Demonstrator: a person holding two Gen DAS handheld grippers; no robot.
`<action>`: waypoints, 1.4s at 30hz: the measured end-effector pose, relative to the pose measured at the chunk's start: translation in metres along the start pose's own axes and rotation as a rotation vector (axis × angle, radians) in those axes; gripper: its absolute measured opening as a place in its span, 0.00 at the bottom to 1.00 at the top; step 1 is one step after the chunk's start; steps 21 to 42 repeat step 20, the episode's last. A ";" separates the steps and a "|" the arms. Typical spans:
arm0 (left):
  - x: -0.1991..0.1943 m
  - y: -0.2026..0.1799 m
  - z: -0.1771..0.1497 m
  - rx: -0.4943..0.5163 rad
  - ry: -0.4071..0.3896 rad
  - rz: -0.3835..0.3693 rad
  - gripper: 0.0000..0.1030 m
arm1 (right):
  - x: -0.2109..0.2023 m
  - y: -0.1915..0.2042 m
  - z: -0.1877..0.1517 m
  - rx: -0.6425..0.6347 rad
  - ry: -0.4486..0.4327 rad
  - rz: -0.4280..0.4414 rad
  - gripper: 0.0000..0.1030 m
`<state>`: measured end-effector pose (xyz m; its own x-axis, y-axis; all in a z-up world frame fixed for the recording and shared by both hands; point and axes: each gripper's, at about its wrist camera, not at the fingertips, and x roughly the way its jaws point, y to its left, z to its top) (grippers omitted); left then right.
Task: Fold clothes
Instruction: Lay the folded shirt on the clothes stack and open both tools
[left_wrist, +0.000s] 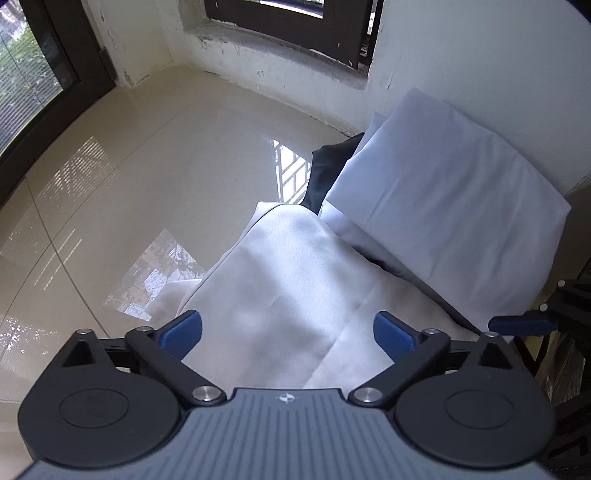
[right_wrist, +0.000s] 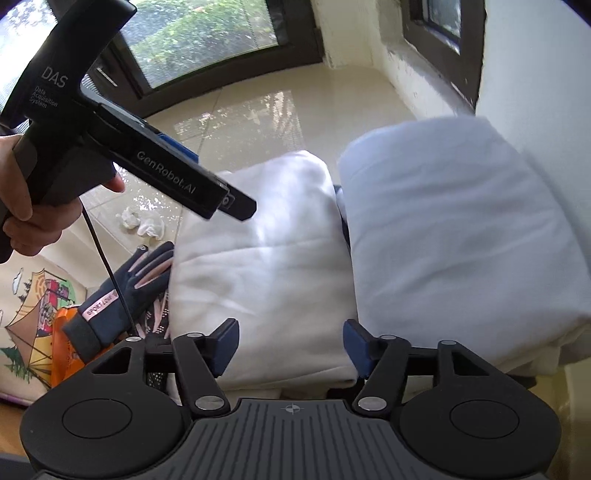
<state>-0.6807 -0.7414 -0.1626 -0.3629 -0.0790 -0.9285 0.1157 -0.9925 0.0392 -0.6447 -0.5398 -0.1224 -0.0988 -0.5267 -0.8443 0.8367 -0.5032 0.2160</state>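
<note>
Folded white garment (right_wrist: 266, 266) beneath both open, empty hand-held grippers (left_wrist: 288, 332) (right_wrist: 290, 347); only the right wrist view shows a glove (right_wrist: 122, 291); glossy floor (left_wrist: 147, 166).

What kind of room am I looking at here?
Probably a room in a home, maybe an enclosed balcony: a glossy tiled floor, a dark-framed window onto greenery, and folded white cloths piled by a peeling wall, with a glove nearby.
</note>
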 end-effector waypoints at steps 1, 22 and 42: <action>-0.005 -0.001 -0.001 -0.002 -0.001 0.002 0.99 | -0.003 0.002 0.000 -0.013 -0.005 -0.001 0.68; -0.036 -0.025 -0.040 -0.095 0.034 0.074 0.99 | -0.042 0.008 -0.012 -0.092 -0.048 -0.014 0.82; -0.036 -0.025 -0.040 -0.095 0.034 0.074 0.99 | -0.042 0.008 -0.012 -0.092 -0.048 -0.014 0.82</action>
